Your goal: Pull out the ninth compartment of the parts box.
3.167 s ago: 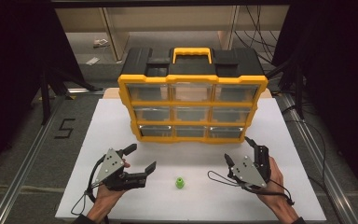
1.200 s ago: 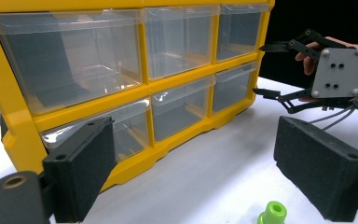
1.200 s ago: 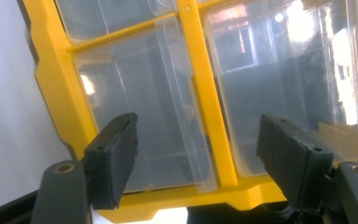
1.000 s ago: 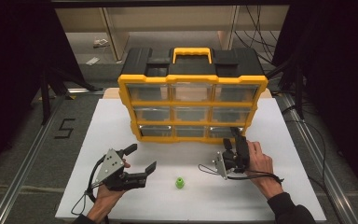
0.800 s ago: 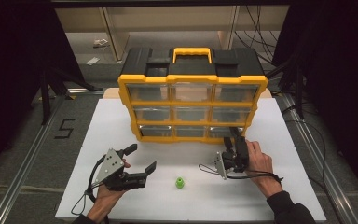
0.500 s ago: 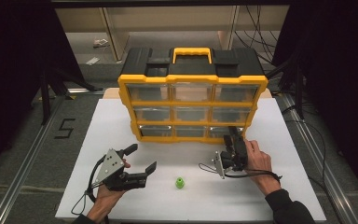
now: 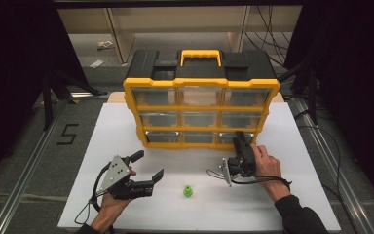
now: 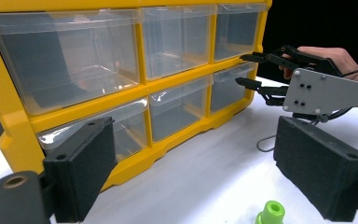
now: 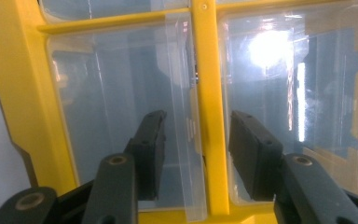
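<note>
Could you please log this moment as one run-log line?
right tongs: at bottom-right drawer lip, closing, not yet gripping | left tongs: open, idle | green piece: on table, untouched

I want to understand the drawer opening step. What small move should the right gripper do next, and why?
Probably close the right gripper a little more, then pull back. Its jaws have just been closing and straddle the clear lip of the bottom right drawer of the yellow organizer, but the pads do not seem to press it yet.
</note>
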{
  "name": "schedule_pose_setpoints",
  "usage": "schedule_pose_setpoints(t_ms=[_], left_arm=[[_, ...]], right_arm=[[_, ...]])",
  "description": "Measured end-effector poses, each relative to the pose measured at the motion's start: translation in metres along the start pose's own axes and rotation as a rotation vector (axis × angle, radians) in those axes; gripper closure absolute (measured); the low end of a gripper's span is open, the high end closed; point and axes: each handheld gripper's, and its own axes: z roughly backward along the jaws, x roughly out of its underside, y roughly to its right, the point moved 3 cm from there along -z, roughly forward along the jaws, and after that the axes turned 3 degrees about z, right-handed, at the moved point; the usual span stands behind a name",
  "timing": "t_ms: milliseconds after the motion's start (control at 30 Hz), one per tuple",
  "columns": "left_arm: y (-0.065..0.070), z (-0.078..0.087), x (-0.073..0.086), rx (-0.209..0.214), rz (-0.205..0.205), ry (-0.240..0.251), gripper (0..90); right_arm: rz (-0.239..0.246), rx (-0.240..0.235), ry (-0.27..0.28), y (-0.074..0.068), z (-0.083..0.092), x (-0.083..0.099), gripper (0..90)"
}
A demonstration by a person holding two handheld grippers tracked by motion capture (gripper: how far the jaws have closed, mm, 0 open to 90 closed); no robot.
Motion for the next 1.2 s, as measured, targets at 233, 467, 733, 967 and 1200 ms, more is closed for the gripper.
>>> schedule_pose_setpoints(t_ms=[233, 467, 733, 967, 1200], left_arm=[[0.0002, -0.0001, 0.0002, 0.001, -0.001, -0.001, 12.7], [0.0002, -0.0002, 0.0003, 0.002, -0.001, -0.001, 12.8], [0.0001, -0.0001, 0.0002, 0.002, 0.001, 0.000, 13.0], [0.0003, -0.0003, 0.0003, 0.004, 0.002, 0.000, 13.0], [0.0008, -0.0005, 0.0006, 0.006, 0.003, -0.001, 13.0]], right_arm=[[0.015, 0.016, 0.010, -0.0003, -0.0029, -0.0003, 62.2], [0.025, 0.016, -0.009, -0.0018, -0.0038, -0.0004, 66.4], [0.036, 0.030, 0.003, -0.0036, -0.0057, -0.0004, 70.6], [0.050, 0.024, -0.013, -0.0054, -0.0044, 0.0003, 75.6], [0.075, 0.036, -0.011, -0.0068, -0.0038, 0.0003, 78.3]])
